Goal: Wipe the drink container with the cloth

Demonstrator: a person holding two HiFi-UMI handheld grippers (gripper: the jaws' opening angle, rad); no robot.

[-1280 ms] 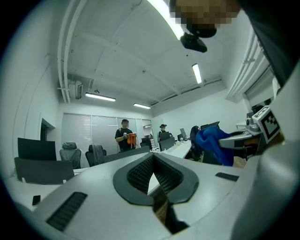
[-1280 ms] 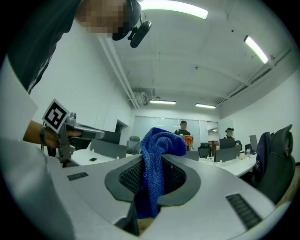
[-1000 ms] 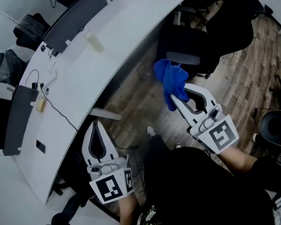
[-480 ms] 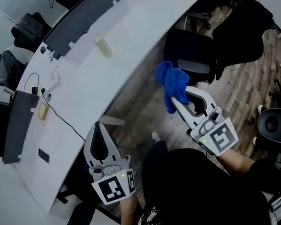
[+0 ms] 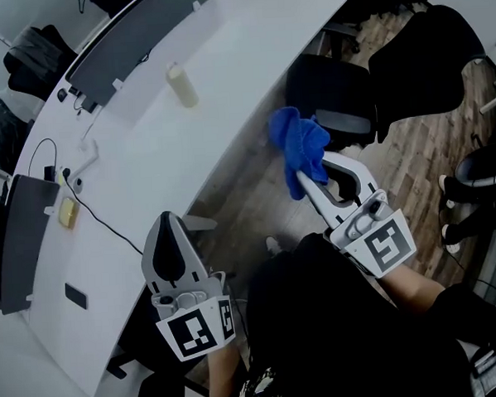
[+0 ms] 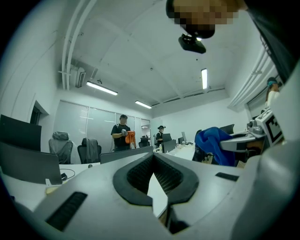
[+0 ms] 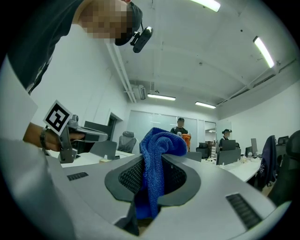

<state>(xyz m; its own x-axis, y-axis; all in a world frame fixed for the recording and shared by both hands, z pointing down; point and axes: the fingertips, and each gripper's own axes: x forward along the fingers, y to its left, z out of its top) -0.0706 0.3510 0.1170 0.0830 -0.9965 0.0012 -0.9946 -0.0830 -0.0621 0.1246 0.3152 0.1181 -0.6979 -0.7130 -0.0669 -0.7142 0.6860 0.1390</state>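
The right tool [image 5: 303, 179] clamps a crumpled blue terry cloth [image 5: 301, 143]; the left tool [image 5: 166, 218] is closed, empty. The pale cylindrical drink container [image 5: 181, 84] stands on the curved white table [image 5: 224, 62], well apart.

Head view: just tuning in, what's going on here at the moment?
A person stands beside the curved white desk with a gripper in each hand. The right gripper is shut on a blue cloth, held over the floor just off the desk's edge. The left gripper is shut and empty. The drink container, a pale bottle, stands upright on the desk, apart from both grippers, so wiping has not yet begun.
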